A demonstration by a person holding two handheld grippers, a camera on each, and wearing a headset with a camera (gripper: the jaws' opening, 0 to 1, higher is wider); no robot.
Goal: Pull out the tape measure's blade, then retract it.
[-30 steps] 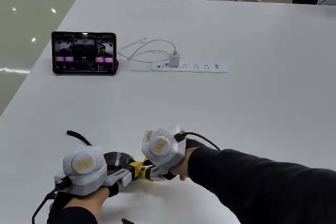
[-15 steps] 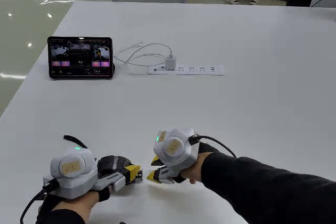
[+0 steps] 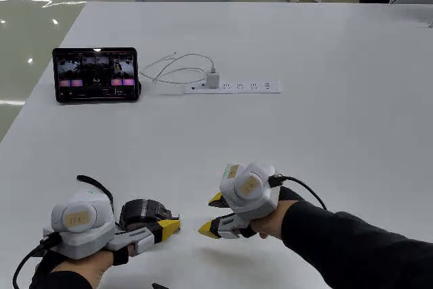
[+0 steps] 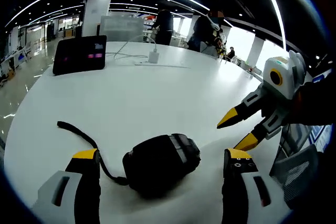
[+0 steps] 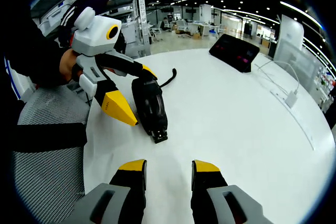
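Left gripper (image 4: 163, 155) wide open, straddling the black tape measure (image 4: 160, 167) lying on the white table (image 3: 304, 99) — jaws not touching it. Right gripper (image 5: 169, 167) also open, empty — near the tape measure.

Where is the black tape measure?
In the head view, the tape measure lies low left on the table, between the open jaws of the left tool.
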